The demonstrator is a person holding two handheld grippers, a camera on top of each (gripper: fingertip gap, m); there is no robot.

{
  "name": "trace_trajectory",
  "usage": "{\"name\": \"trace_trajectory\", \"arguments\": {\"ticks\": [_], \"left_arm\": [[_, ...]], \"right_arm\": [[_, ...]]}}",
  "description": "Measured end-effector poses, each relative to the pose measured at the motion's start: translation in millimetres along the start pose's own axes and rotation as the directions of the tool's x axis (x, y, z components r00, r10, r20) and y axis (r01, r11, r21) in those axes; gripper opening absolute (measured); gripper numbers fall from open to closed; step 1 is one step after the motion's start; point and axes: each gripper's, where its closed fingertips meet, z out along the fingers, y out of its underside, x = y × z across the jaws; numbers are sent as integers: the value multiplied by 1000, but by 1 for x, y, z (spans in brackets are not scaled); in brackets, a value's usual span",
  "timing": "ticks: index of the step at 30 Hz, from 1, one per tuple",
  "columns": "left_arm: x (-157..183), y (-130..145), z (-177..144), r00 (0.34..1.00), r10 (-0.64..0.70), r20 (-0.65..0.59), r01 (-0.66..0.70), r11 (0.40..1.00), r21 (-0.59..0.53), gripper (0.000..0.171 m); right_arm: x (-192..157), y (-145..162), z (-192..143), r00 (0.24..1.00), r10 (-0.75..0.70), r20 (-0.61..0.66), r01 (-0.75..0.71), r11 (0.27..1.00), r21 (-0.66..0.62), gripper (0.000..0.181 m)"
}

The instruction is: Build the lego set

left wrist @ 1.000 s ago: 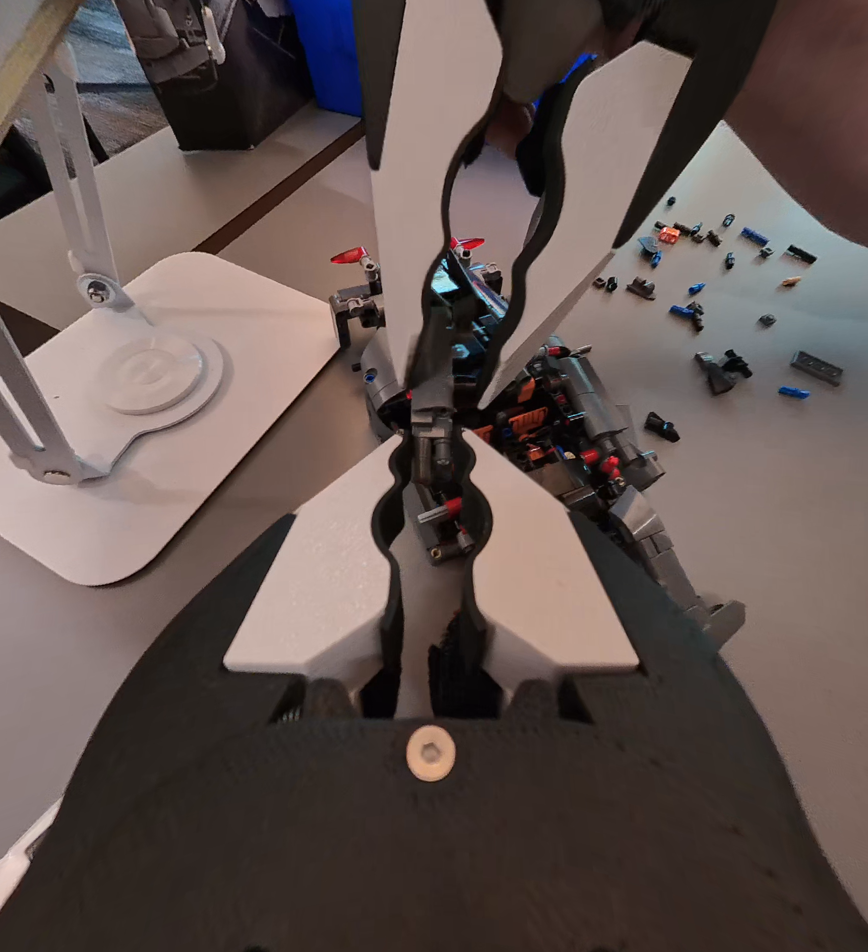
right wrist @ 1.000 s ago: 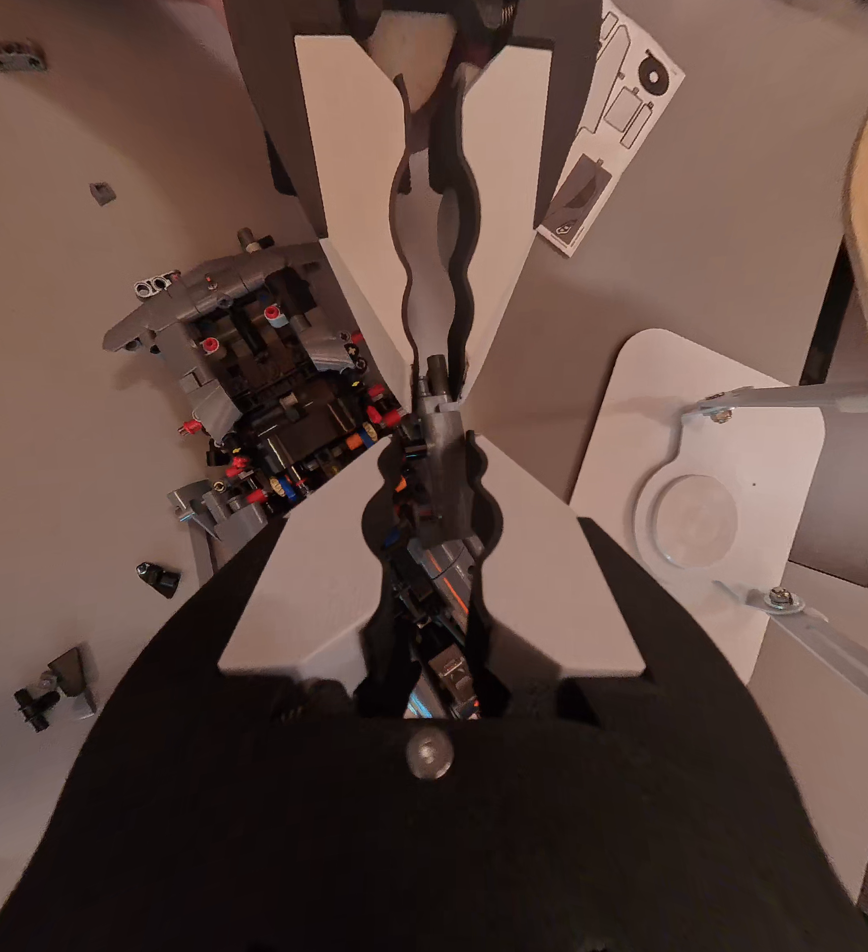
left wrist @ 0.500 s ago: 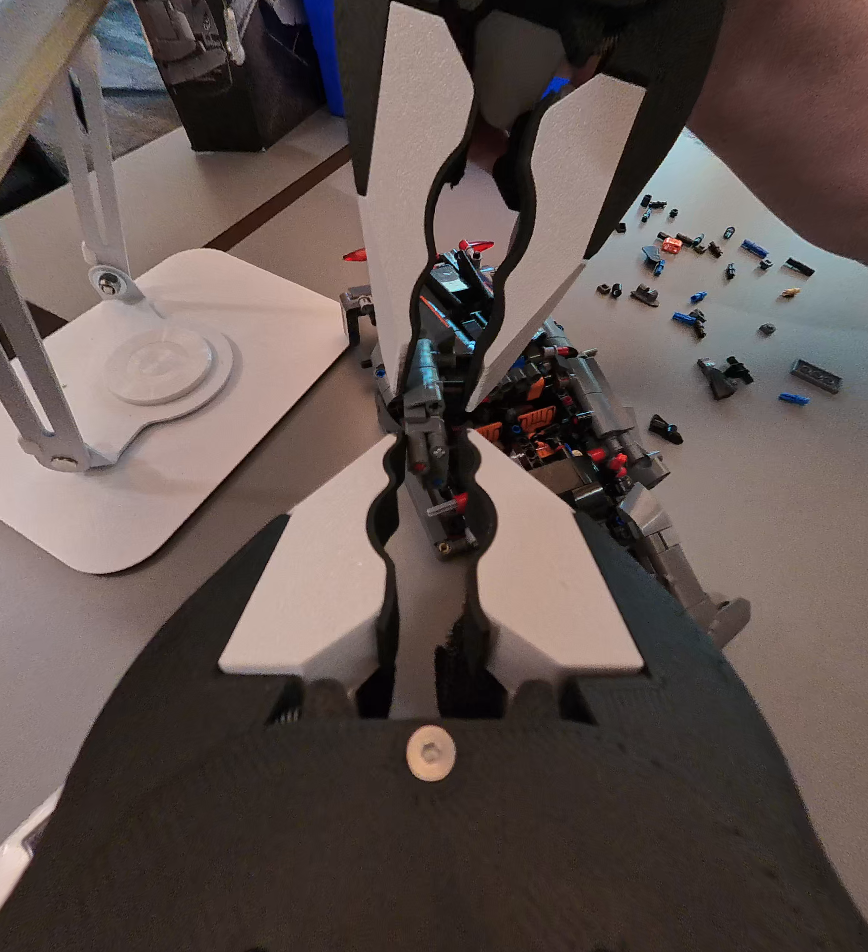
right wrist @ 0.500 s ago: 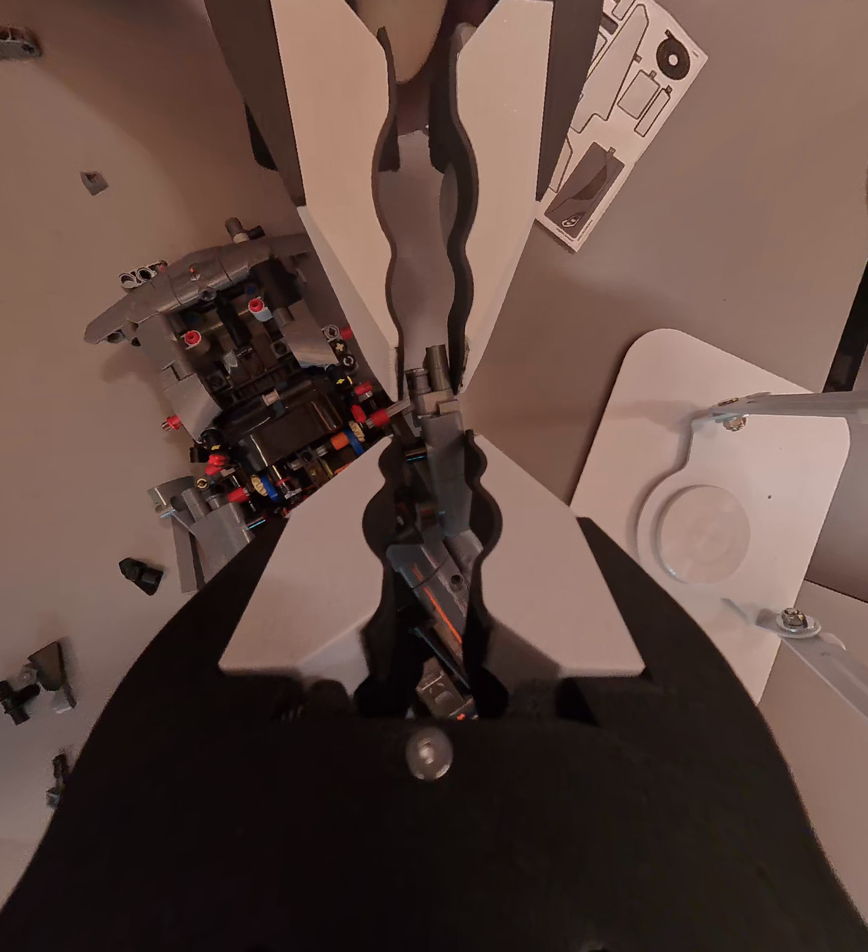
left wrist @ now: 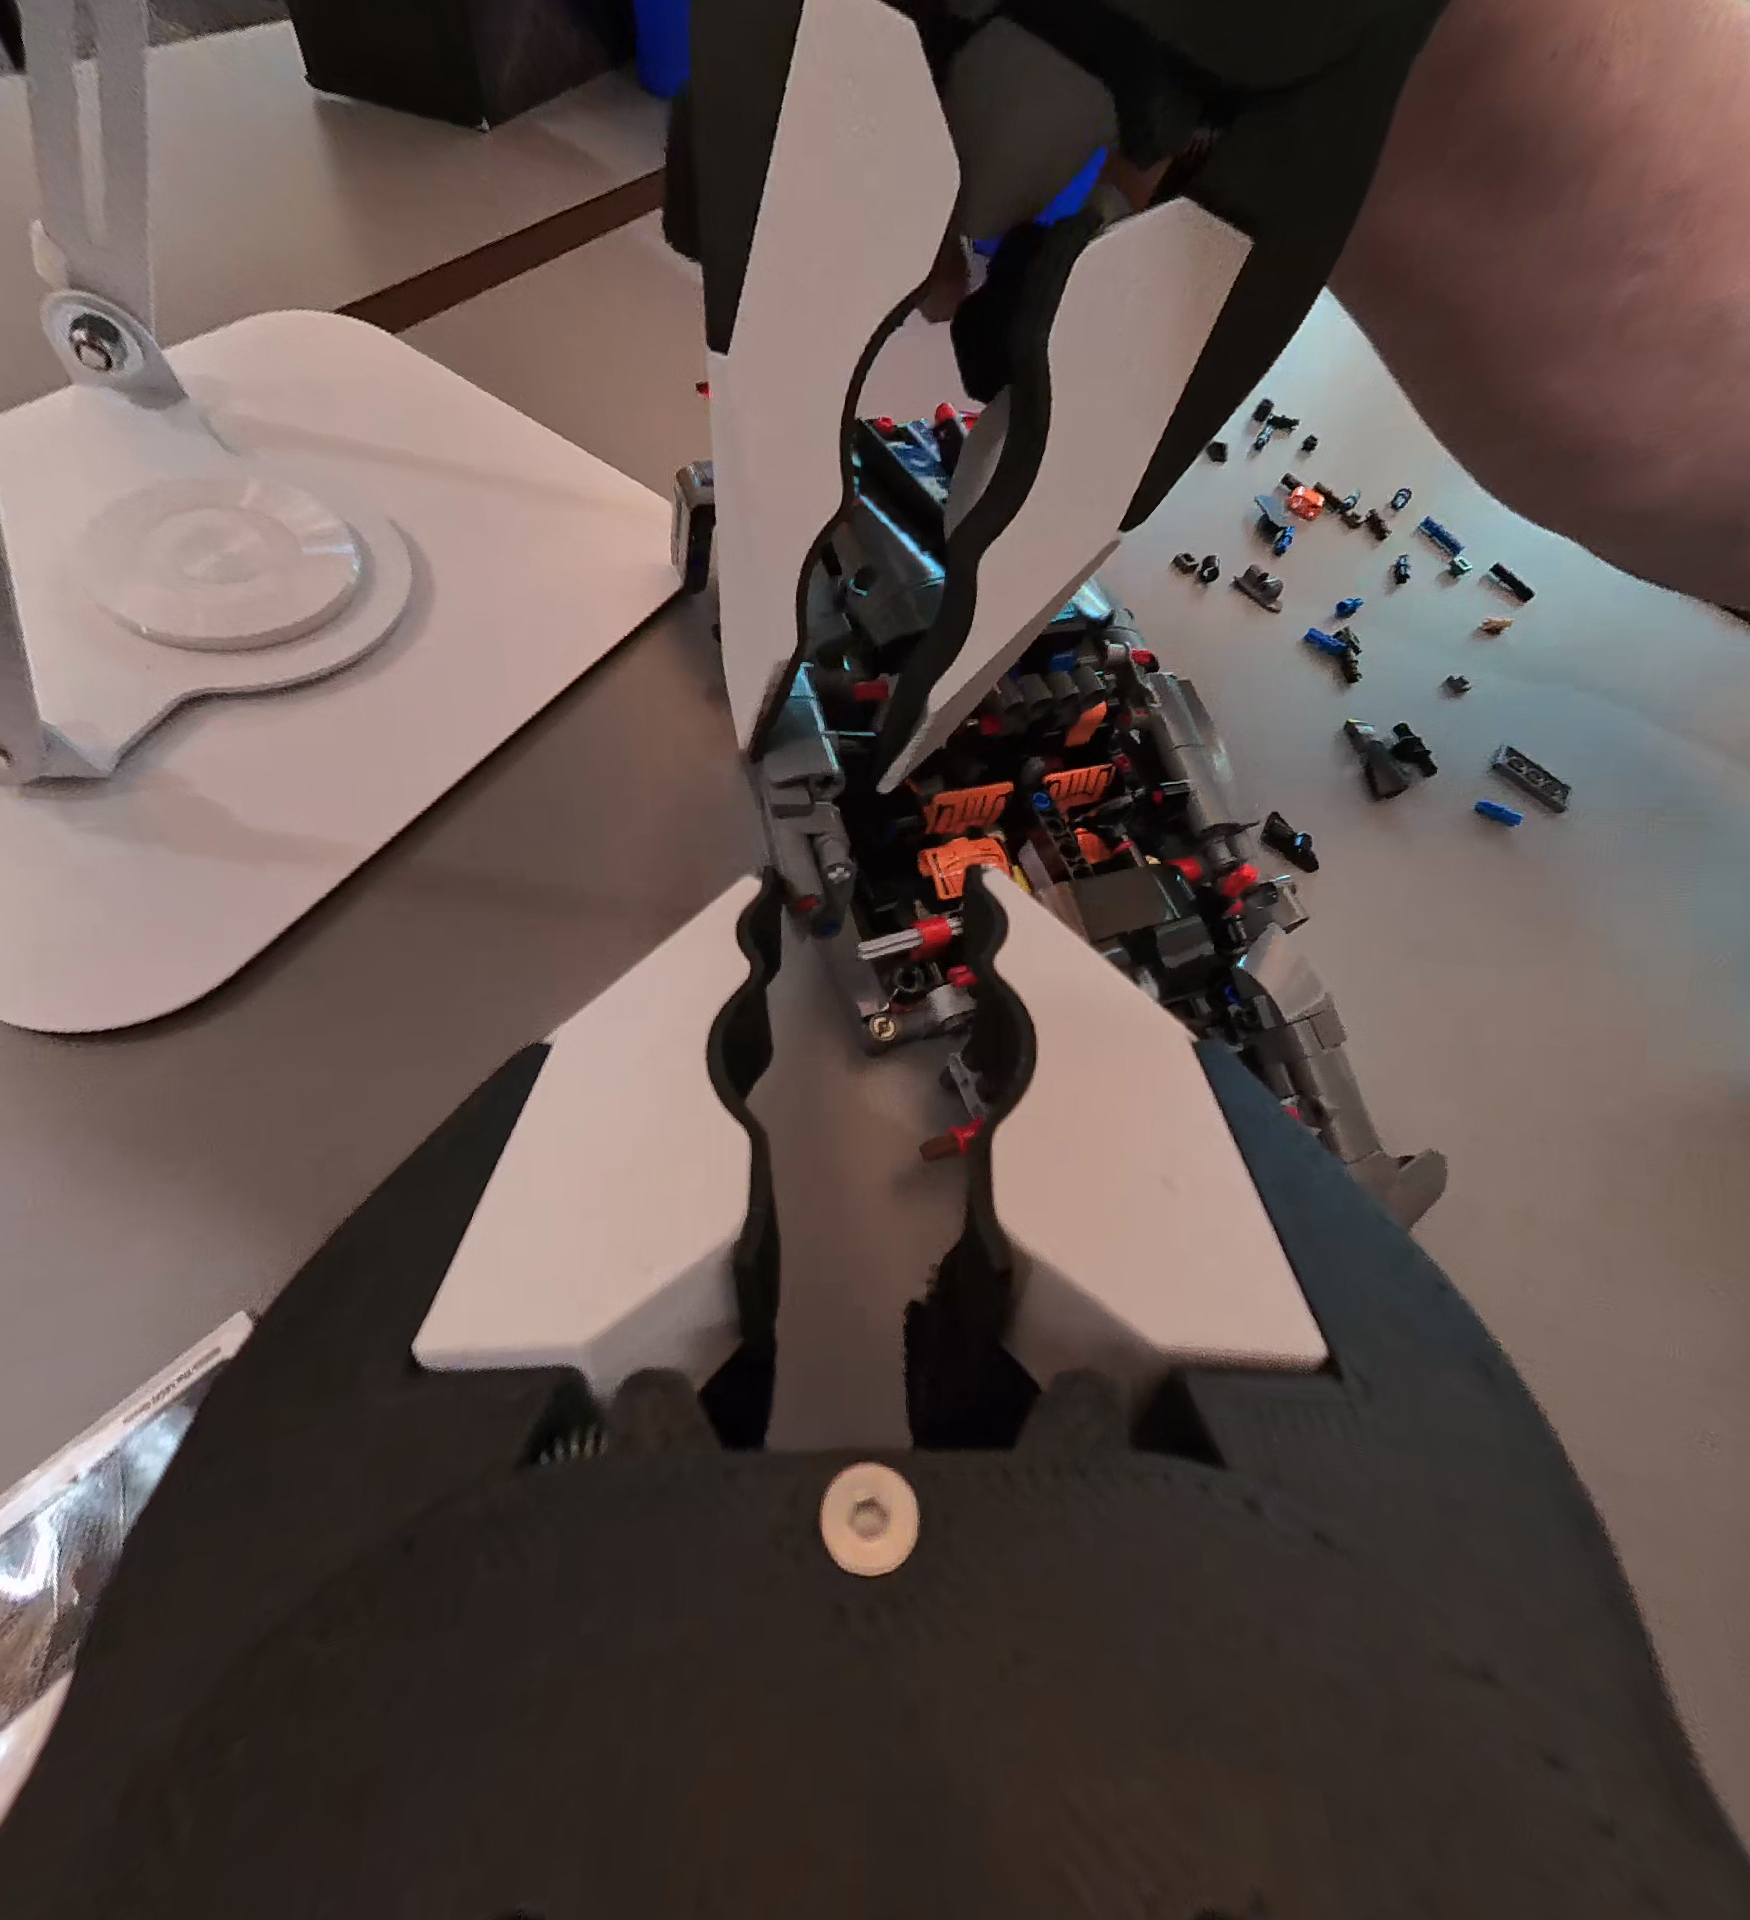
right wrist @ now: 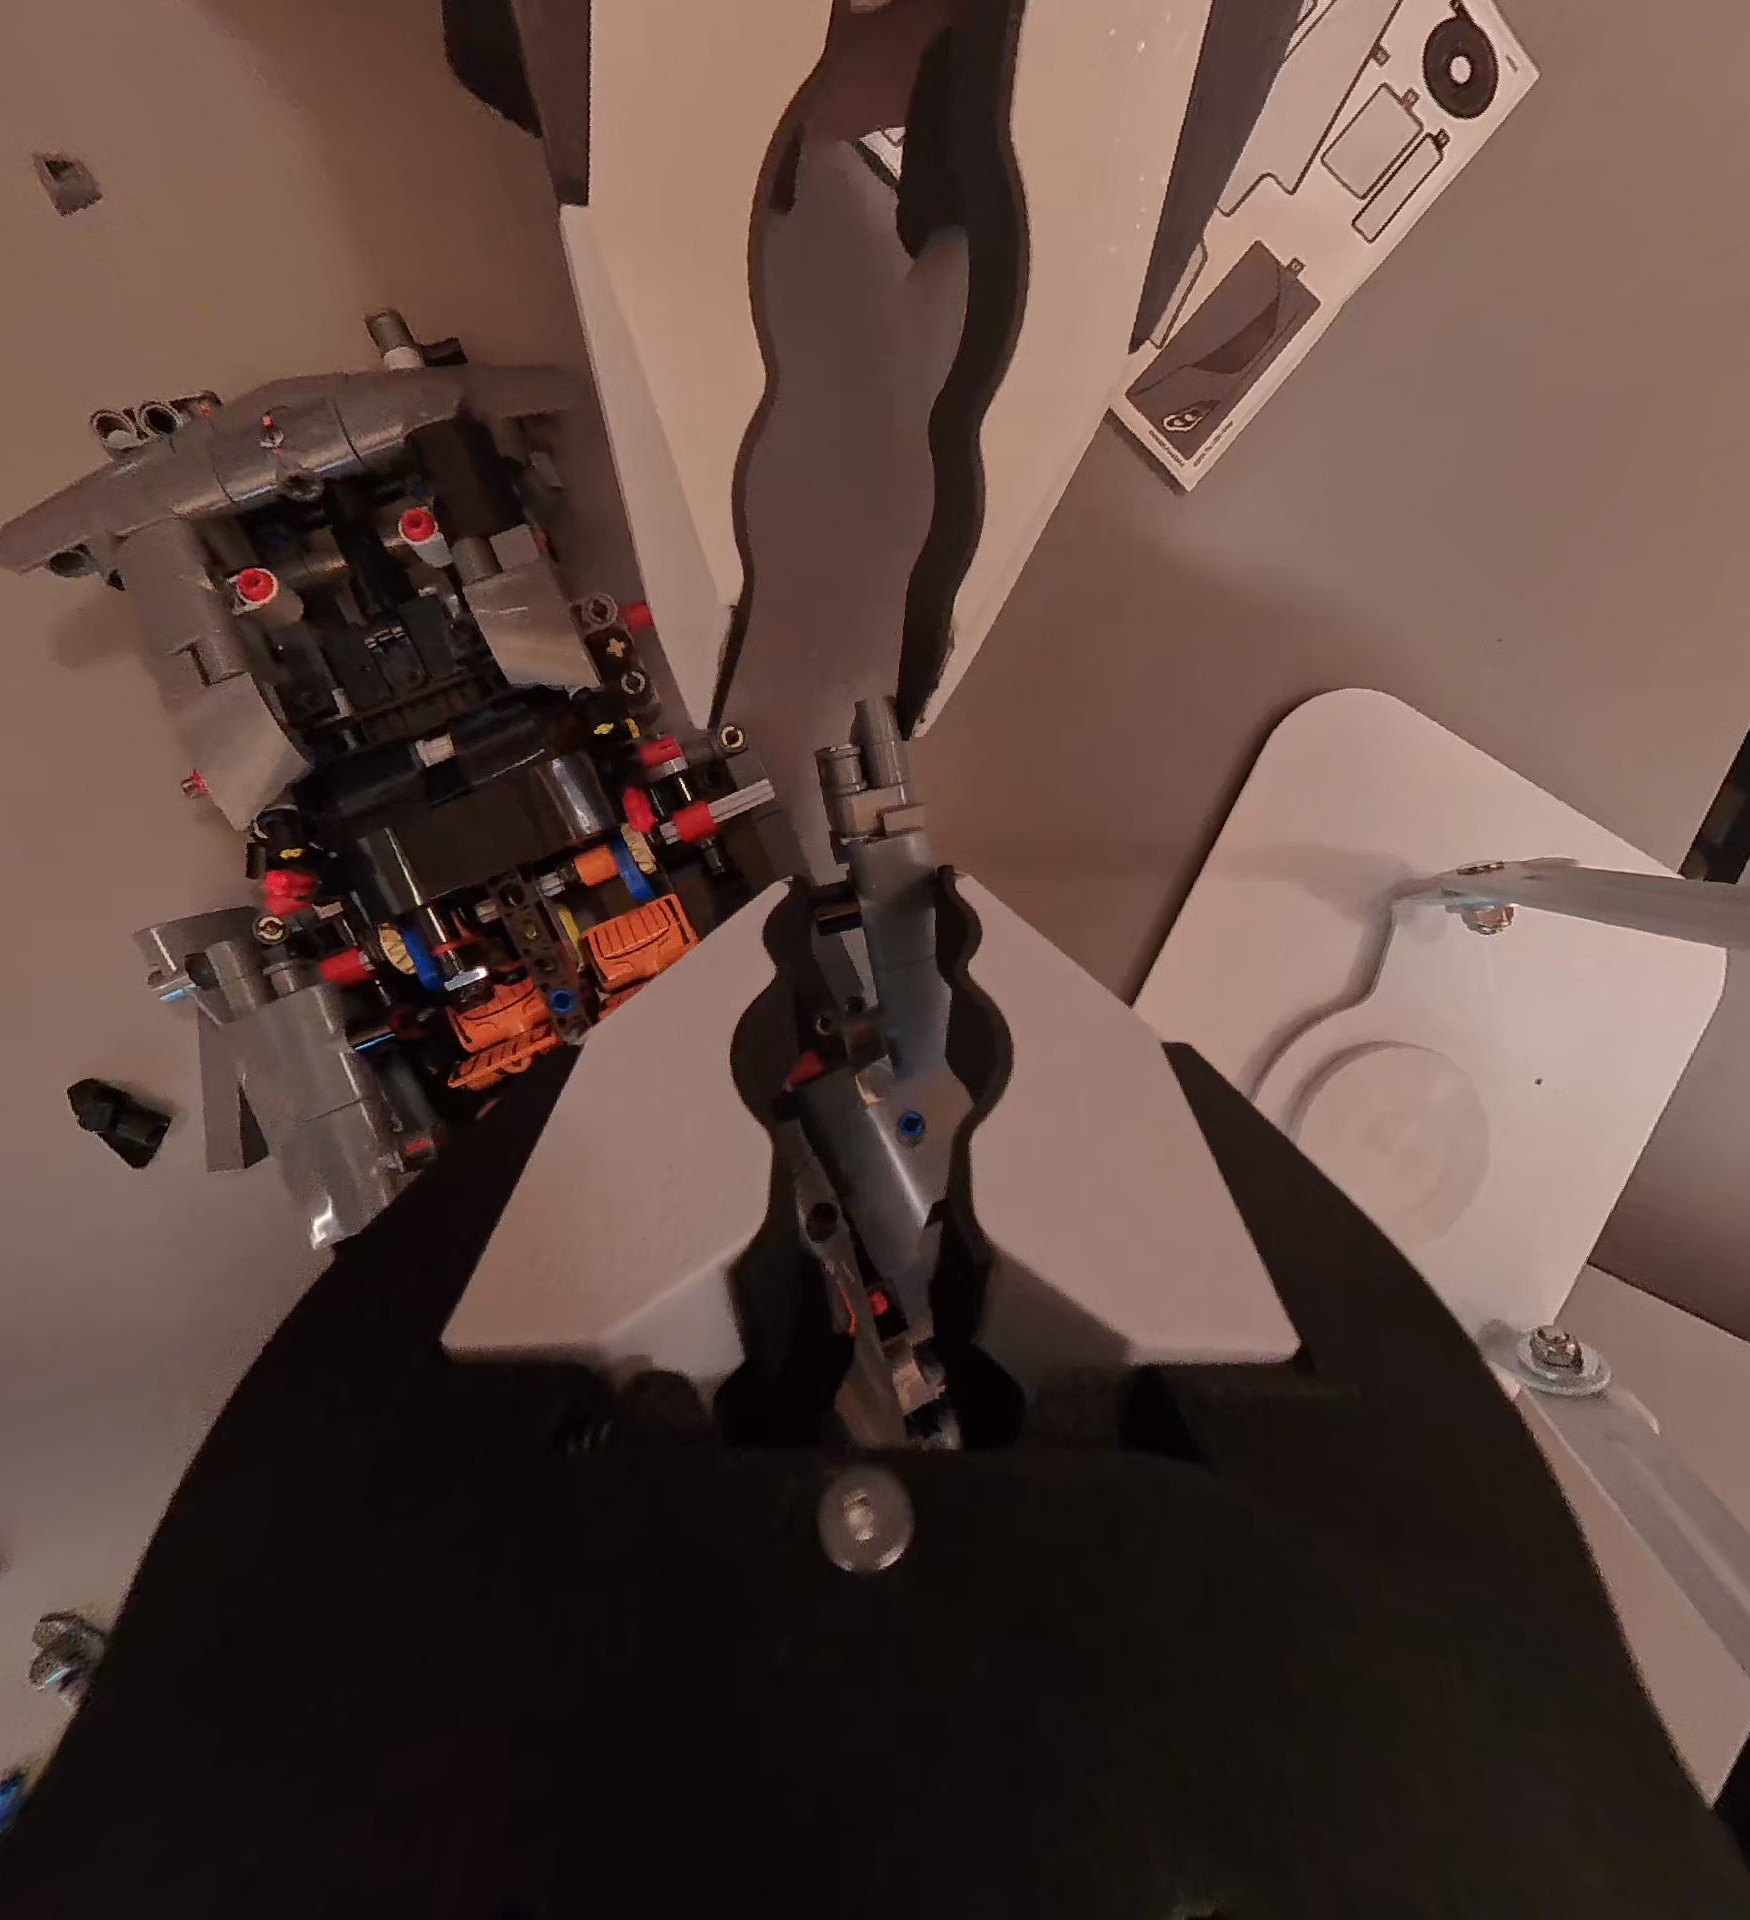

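A partly built dark grey and black lego car (left wrist: 1110, 831) with orange seats and red pins lies on the table; it also shows in the right wrist view (right wrist: 414, 790). My right gripper (right wrist: 871, 888) is shut on a long grey side piece (right wrist: 892, 977) and holds it along the car's side. In the left wrist view the right gripper (left wrist: 819, 769) comes down from above with that grey piece (left wrist: 809, 831). My left gripper (left wrist: 869, 881) is open, its jaws astride the car's near corner. In the right wrist view the left gripper (right wrist: 819, 717) stands just past the piece's tip.
A white stand base (left wrist: 175, 675) lies left of the car and shows in the right wrist view (right wrist: 1473, 1039). Several small loose pieces (left wrist: 1370, 623) are scattered at the right. A sticker sheet (right wrist: 1318, 239) lies beyond. A person's forearm (left wrist: 1629, 312) crosses the top right. The grippers are tip to tip, or close to it.
My left gripper's jaws have spread apart and no longer close on the end of the grey piece. My right gripper still holds the piece against the car's side.
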Motion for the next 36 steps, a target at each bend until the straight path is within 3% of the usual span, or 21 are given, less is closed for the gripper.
{"name": "trace_trajectory", "arguments": {"ticks": [16,25,36], "left_arm": [[-13,23,0,991,-130,-40,128,990,-58,29],[-16,35,12,996,-90,-6,88,988,-127,19],[-10,36,18,1000,-1,-6,0,988,-155,12]], "right_arm": [[3,10,24,994,-57,95,61,997,-37,22],[-3,5,25,989,-55,140,51,998,36,21],[-10,4,22,981,-141,130,152,986,-75,21]]}}
